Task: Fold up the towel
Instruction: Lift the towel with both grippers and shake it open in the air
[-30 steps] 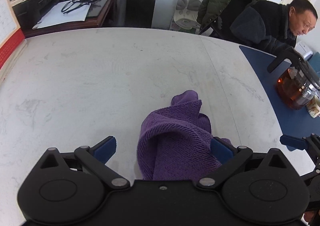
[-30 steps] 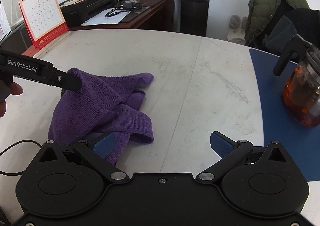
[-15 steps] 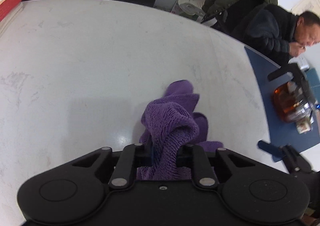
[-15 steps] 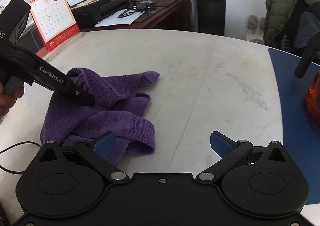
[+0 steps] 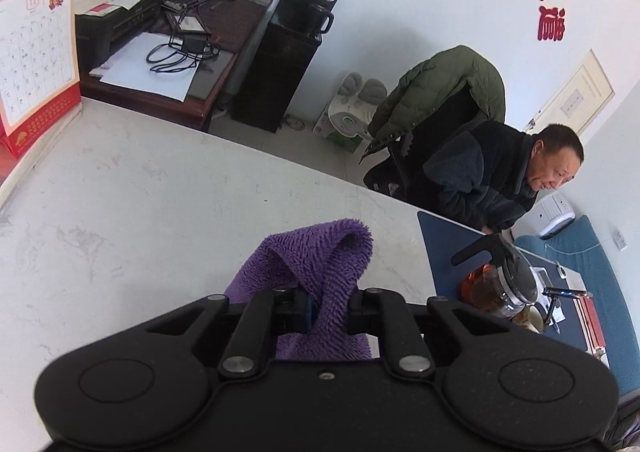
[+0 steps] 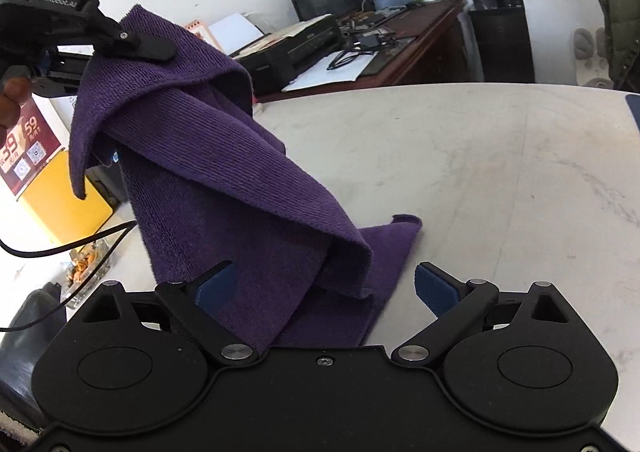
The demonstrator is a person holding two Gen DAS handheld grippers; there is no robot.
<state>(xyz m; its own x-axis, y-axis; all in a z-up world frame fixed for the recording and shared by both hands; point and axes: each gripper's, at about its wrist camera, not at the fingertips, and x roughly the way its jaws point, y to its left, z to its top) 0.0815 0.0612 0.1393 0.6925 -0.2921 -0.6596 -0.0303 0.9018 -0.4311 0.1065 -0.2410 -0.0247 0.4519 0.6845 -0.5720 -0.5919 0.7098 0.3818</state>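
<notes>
Fingers [image 5: 362, 312] of the left gripper [image 5: 328, 310] are pinched tight on a fold of the purple towel [image 5: 320, 264], which bunches up in a loop above them. From the right wrist view the same gripper [image 6: 132, 48] sits high at upper left, clamping the towel [image 6: 224, 180] by its top edge, with part of a hand [image 6: 10, 100] behind it. Most of the cloth hangs from that grip in a long slanting drape; its lower end lies on the white marbled counter [image 6: 500, 180], with one corner spread flat toward the right.

Right gripper [image 6: 324, 288] is low and close to the counter, its blue-padded fingers [image 6: 434, 288] spread wide. The towel's lower fold lies between them, nearer the left pad; whether it touches either pad cannot be told.

Farther along the counter in the left view stand a red desk calendar [image 5: 38, 52] at far left and a glass teapot [image 5: 496, 284] of brown liquid on a blue mat [image 5: 444, 248] at right. A person [image 5: 496, 180] in a dark jacket sits beyond that edge.
</notes>
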